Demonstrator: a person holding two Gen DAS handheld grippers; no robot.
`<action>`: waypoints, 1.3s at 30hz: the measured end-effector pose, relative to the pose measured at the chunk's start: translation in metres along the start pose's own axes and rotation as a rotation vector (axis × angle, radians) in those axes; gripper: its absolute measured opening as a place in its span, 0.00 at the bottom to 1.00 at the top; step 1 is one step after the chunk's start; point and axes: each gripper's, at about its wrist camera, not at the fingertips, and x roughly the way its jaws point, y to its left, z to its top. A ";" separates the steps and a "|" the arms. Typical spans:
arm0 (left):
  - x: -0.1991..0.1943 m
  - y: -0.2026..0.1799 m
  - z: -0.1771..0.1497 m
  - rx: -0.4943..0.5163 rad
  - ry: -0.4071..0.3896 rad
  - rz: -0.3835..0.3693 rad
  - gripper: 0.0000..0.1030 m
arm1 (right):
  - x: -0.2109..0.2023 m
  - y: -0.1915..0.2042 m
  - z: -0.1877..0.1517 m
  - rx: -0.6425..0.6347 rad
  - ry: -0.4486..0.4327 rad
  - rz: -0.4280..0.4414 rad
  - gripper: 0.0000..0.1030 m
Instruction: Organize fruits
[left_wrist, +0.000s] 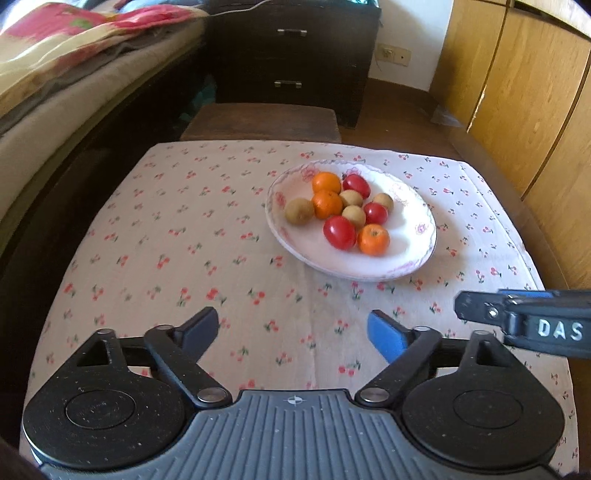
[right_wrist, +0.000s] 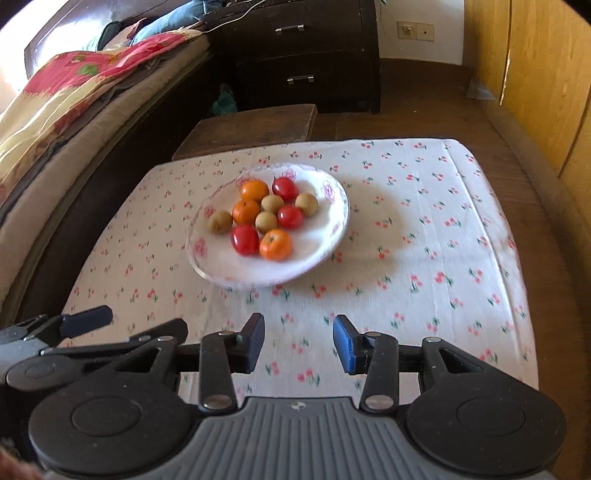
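Note:
A white floral plate (left_wrist: 391, 266) sits on the cherry-print tablecloth (left_wrist: 166, 240); it also shows in the right wrist view (right_wrist: 317, 254). On it lie three oranges (left_wrist: 373, 240), three red tomatoes (left_wrist: 339, 232) and several brown round fruits (left_wrist: 299, 210), all mixed together. The same fruits show in the right wrist view: orange (right_wrist: 275, 244), tomato (right_wrist: 244, 239), brown fruit (right_wrist: 220, 221). My left gripper (left_wrist: 293, 332) is open and empty, short of the plate. My right gripper (right_wrist: 299, 338) is open and empty, near the table's front edge.
A bed with a patterned blanket (left_wrist: 55, 55) runs along the left. A dark drawer cabinet (left_wrist: 291, 55) and a wooden stool (left_wrist: 262, 122) stand behind the table. Wooden wardrobe doors (left_wrist: 524, 92) are on the right. The right gripper's side (left_wrist: 524, 325) reaches into the left wrist view.

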 end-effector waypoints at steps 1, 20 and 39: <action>-0.002 0.000 -0.003 -0.001 0.000 0.004 0.90 | -0.003 0.001 -0.005 -0.004 0.002 -0.001 0.40; -0.037 -0.013 -0.047 0.080 -0.036 0.097 1.00 | -0.030 0.005 -0.063 0.012 0.030 -0.006 0.45; -0.063 -0.007 -0.066 0.026 -0.044 0.013 1.00 | -0.043 0.008 -0.084 0.009 0.021 -0.028 0.45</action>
